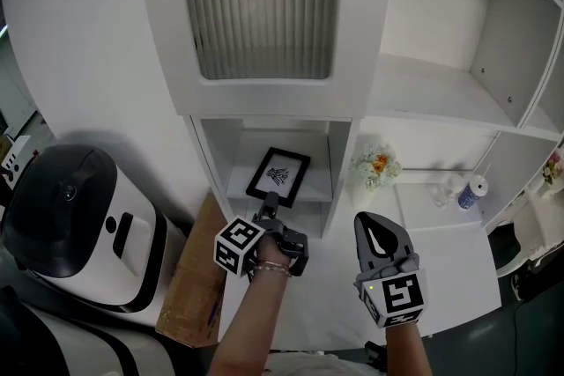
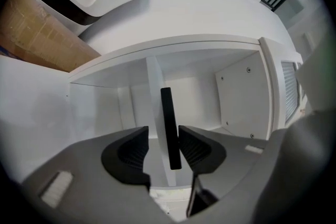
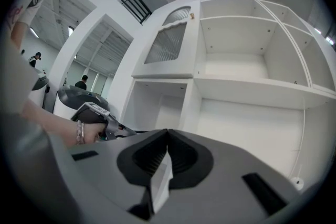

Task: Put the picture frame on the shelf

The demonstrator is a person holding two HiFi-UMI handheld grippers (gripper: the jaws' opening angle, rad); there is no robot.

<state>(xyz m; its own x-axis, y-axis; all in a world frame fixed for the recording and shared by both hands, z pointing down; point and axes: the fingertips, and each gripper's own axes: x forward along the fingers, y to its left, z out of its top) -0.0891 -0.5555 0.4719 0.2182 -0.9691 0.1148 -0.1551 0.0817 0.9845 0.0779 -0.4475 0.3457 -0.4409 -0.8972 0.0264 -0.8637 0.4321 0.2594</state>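
A black picture frame (image 1: 278, 176) with a white print stands in the lower cubby of the white shelf unit (image 1: 352, 114), resting on the cubby's inner shelf. My left gripper (image 1: 269, 205) reaches in at the frame's lower edge. In the left gripper view the frame (image 2: 169, 123) shows edge-on between the jaws of the left gripper (image 2: 163, 129). There is a clear gap on the left side, so the pads do not press on it. My right gripper (image 1: 377, 229) hangs in front of the shelf unit, to the right, shut and empty, its tips meeting (image 3: 168, 132).
A white and black machine (image 1: 70, 224) stands on the left, with a cardboard sheet (image 1: 189, 277) beside it. A ribbed glass door (image 1: 260, 0) is above the cubby. Flowers (image 1: 374, 165) and a small bottle (image 1: 471, 194) sit on the wide shelf to the right.
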